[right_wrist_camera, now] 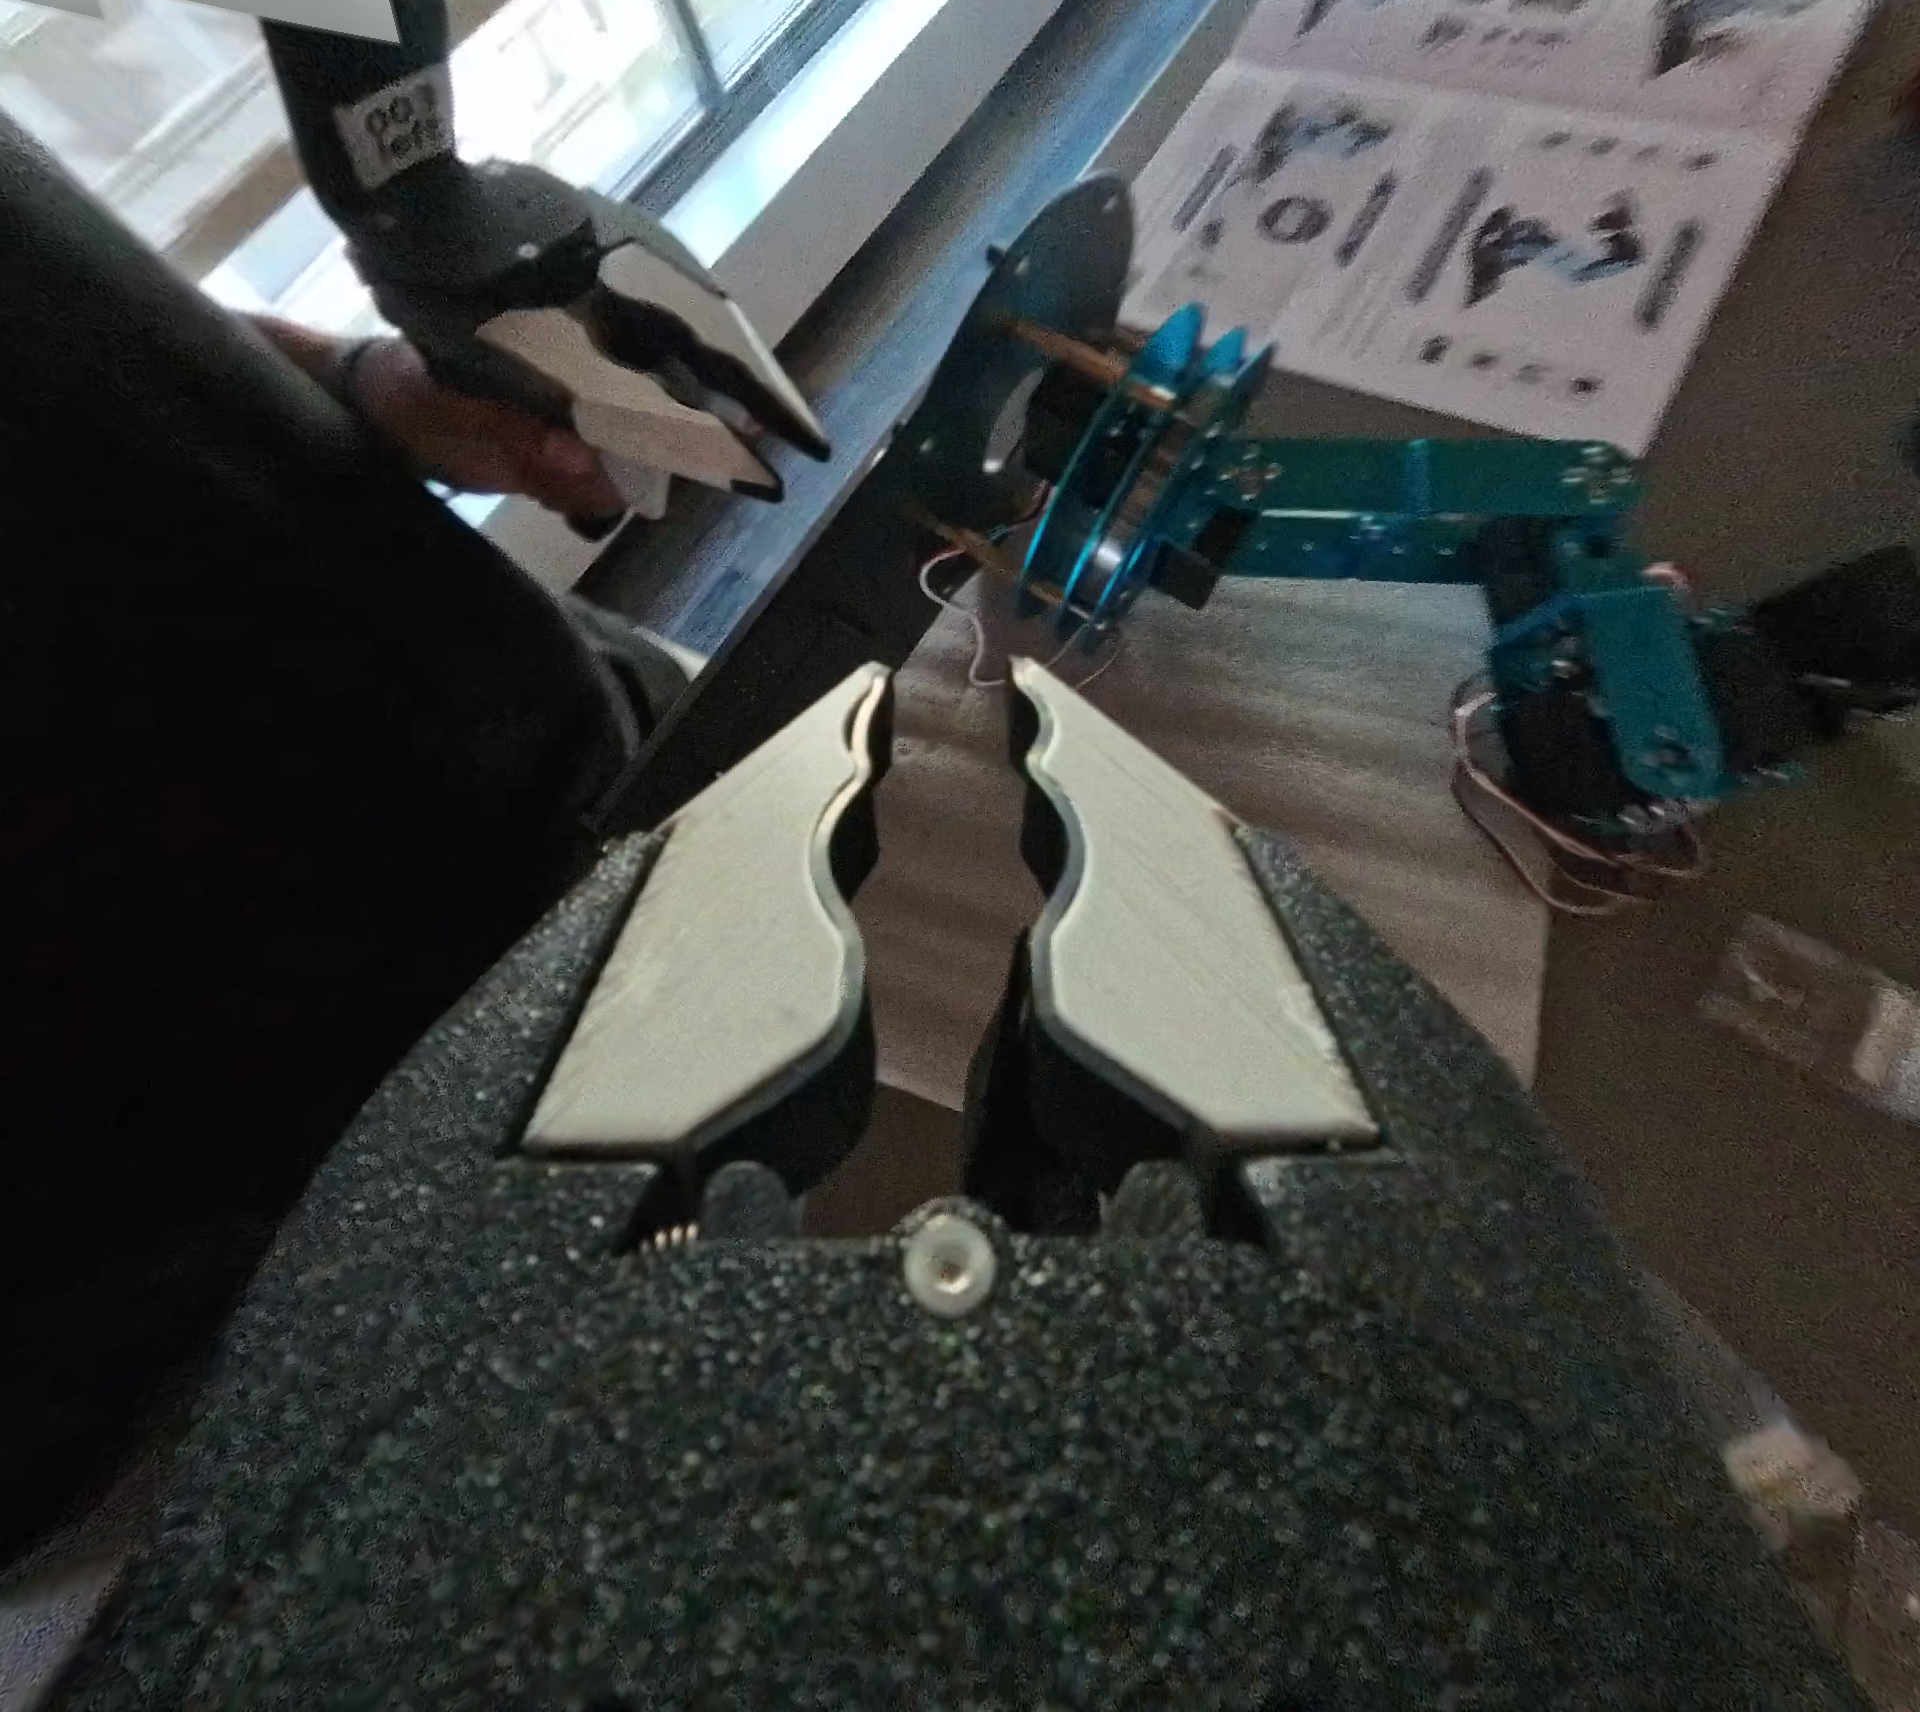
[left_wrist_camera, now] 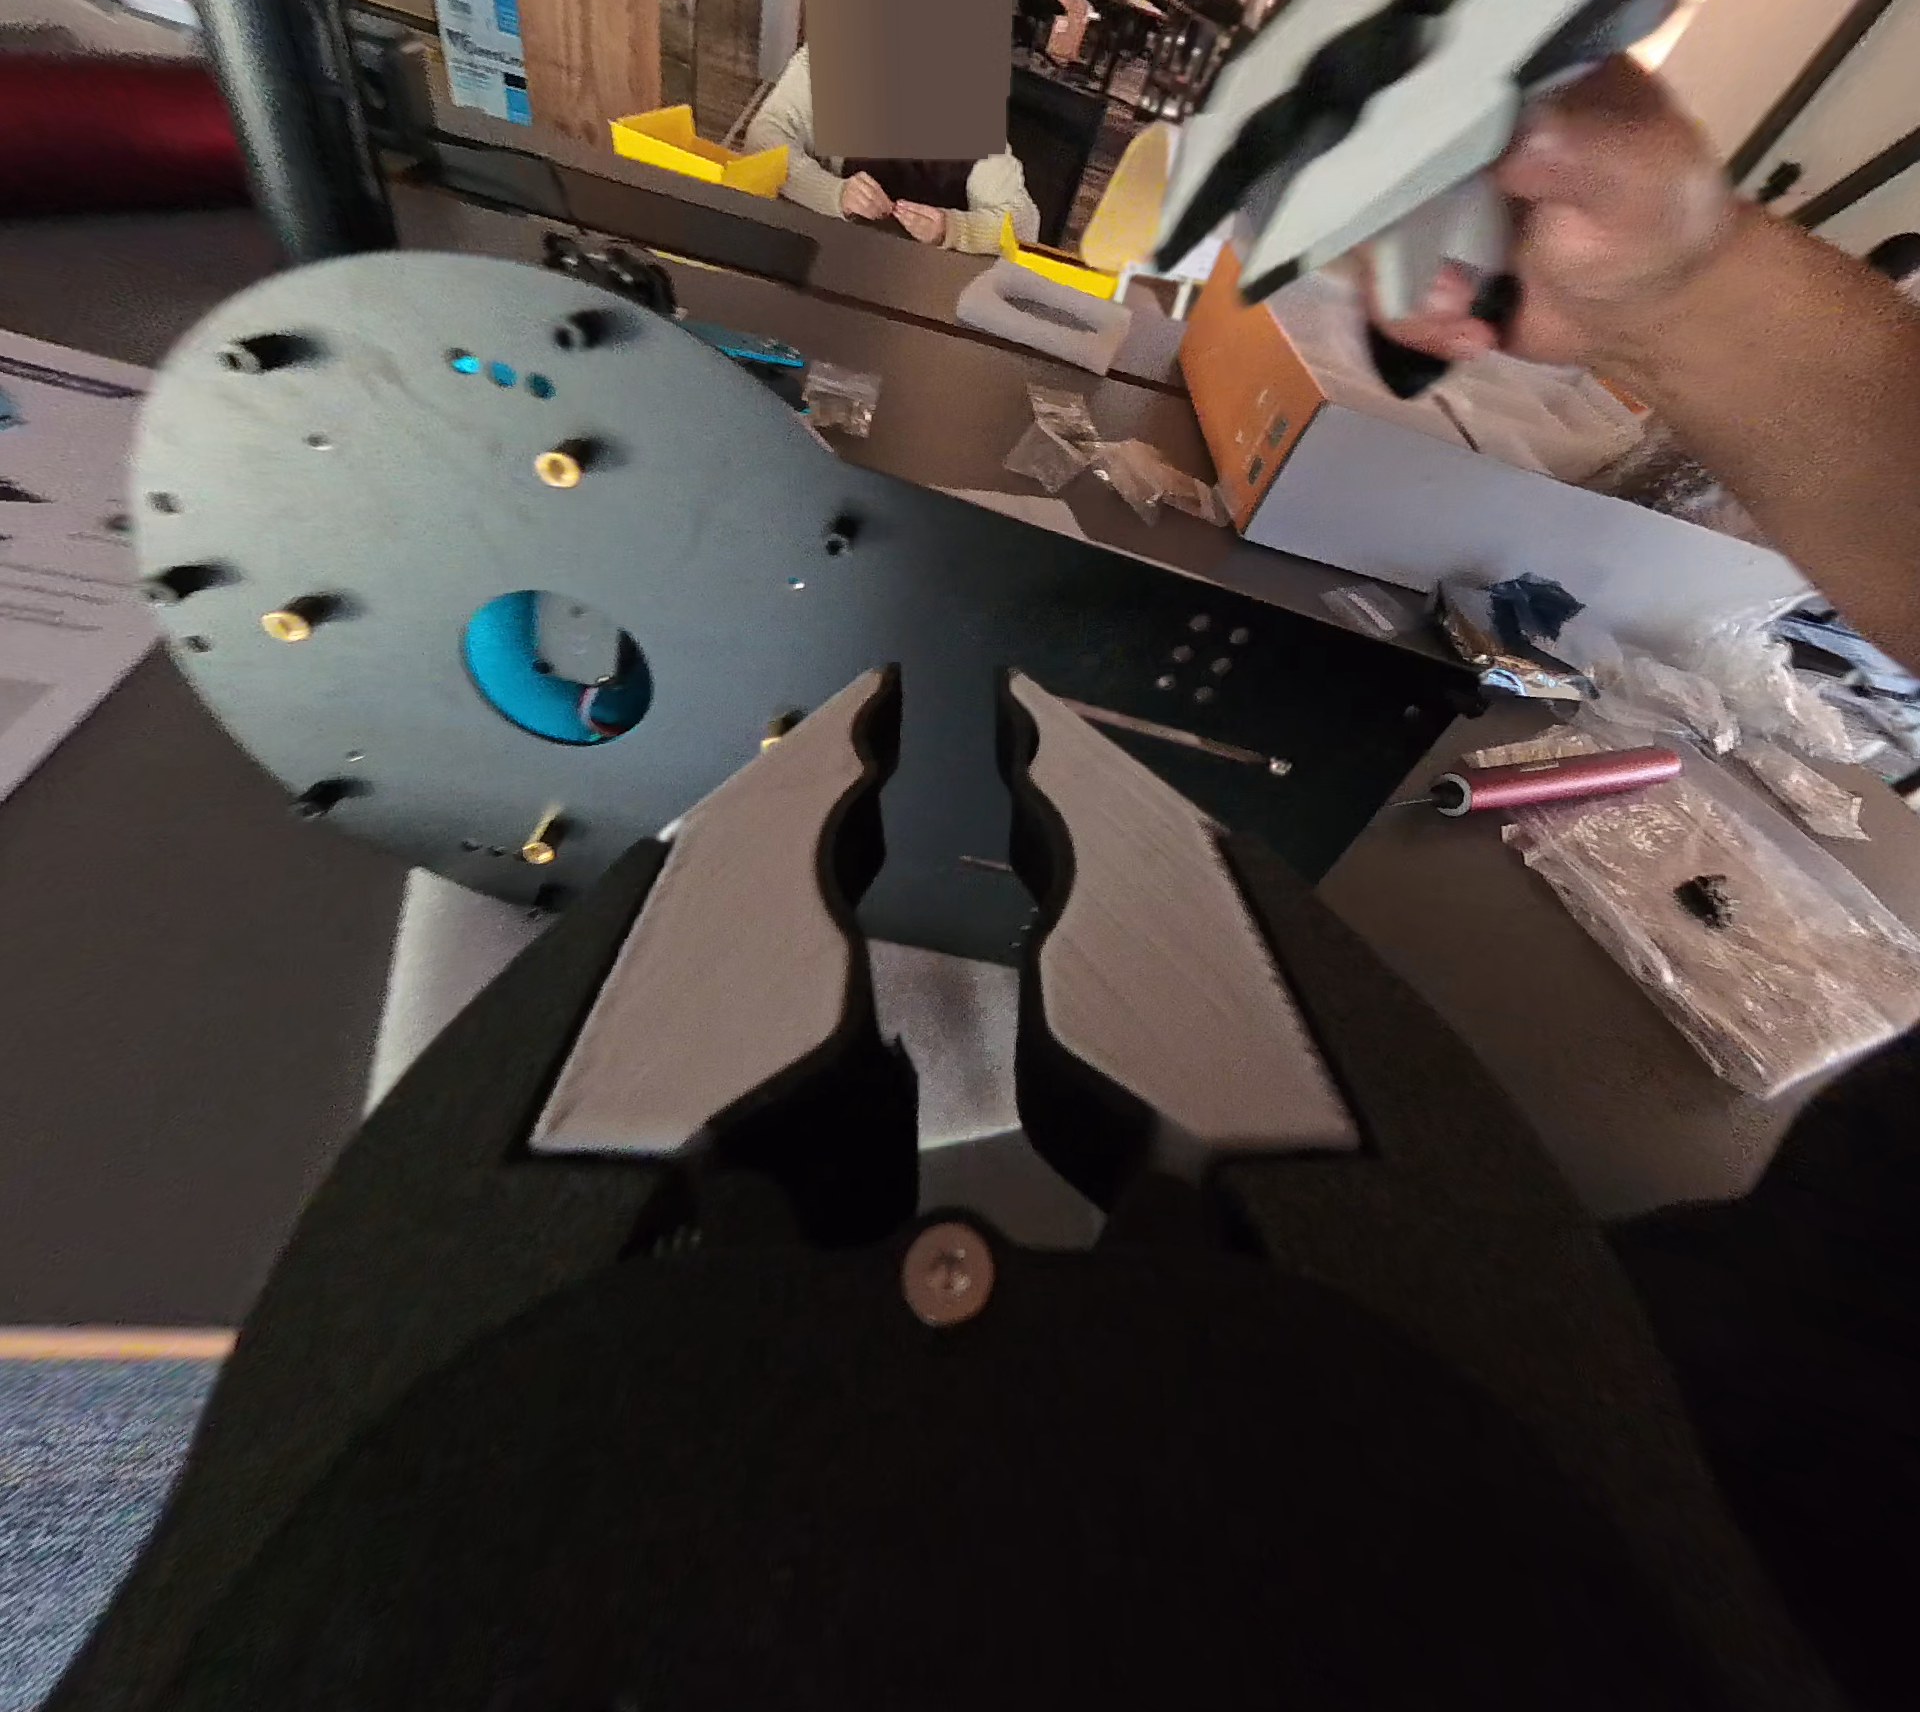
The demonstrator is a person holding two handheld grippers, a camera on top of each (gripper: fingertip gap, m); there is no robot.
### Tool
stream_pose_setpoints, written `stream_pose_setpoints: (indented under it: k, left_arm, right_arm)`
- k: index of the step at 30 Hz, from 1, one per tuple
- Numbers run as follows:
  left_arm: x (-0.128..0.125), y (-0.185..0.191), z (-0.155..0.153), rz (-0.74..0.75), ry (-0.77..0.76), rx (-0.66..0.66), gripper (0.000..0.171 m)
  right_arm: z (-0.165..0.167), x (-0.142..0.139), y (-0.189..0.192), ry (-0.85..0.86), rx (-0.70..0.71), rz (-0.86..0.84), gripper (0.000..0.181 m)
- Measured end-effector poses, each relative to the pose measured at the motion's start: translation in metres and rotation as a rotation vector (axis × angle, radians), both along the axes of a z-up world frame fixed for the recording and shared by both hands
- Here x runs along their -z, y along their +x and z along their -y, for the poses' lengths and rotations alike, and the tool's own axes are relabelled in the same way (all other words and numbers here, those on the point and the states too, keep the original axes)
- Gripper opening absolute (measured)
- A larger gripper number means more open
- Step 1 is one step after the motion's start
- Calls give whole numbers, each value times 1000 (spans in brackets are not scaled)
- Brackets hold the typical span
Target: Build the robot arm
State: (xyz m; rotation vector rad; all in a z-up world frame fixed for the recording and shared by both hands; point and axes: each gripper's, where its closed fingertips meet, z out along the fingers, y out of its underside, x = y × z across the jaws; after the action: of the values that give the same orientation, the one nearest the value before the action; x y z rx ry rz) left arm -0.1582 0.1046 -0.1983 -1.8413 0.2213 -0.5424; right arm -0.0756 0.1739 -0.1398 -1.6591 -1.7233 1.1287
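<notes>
A small blue metal robot arm [right_wrist_camera: 1403, 488] lies on its side on the brown table [right_wrist_camera: 1195, 883]. Its round black base plate [left_wrist_camera: 416, 519] with brass standoffs [left_wrist_camera: 559, 467] faces my left gripper, joined to a black rectangular plate [left_wrist_camera: 1195, 727]. My left gripper [left_wrist_camera: 951, 680] is open and empty, its tips just in front of that plate; it also shows in the right wrist view [right_wrist_camera: 795, 467], close to the plate's edge. My right gripper [right_wrist_camera: 951, 670] is open and empty, short of the arm's base discs. In the left wrist view it [left_wrist_camera: 1221, 265] hovers high at the upper right.
A printed instruction sheet [right_wrist_camera: 1507, 135] lies beyond the arm. A maroon screwdriver handle [left_wrist_camera: 1569, 774], clear plastic parts bags [left_wrist_camera: 1714, 924] and an orange and white box [left_wrist_camera: 1351, 467] lie to the right. A person [left_wrist_camera: 904, 197] sits at the far side by yellow bins [left_wrist_camera: 686, 145].
</notes>
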Motion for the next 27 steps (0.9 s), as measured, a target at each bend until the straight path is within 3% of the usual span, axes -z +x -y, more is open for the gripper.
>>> stream_pose_setpoints:
  k: [4, 7, 11, 16, 22, 27]
  left_arm:
    - [-3, -27, 14, -76, -24, -104, 16]
    - [-1, -42, 26, -85, -62, -157, 16]
    - [-6, -47, 41, -61, -72, -165, 16]
    - [-7, -34, 54, -71, -78, -29, 16]
    - [6, -28, 65, -132, -117, 200, 16]
    - [7, -52, 83, -141, -156, 310, 17]
  right_arm:
    - [22, -29, 43, 135, 300, -232, 27]
    - [45, -11, 63, 185, 515, -304, 37]
    - [90, 18, 68, 70, 730, -381, 45]
    - [149, 48, 60, -49, 848, -326, 46]
    - [194, 57, 70, -15, 1128, -311, 38]
    - [230, 65, 65, 55, 1335, -288, 44]
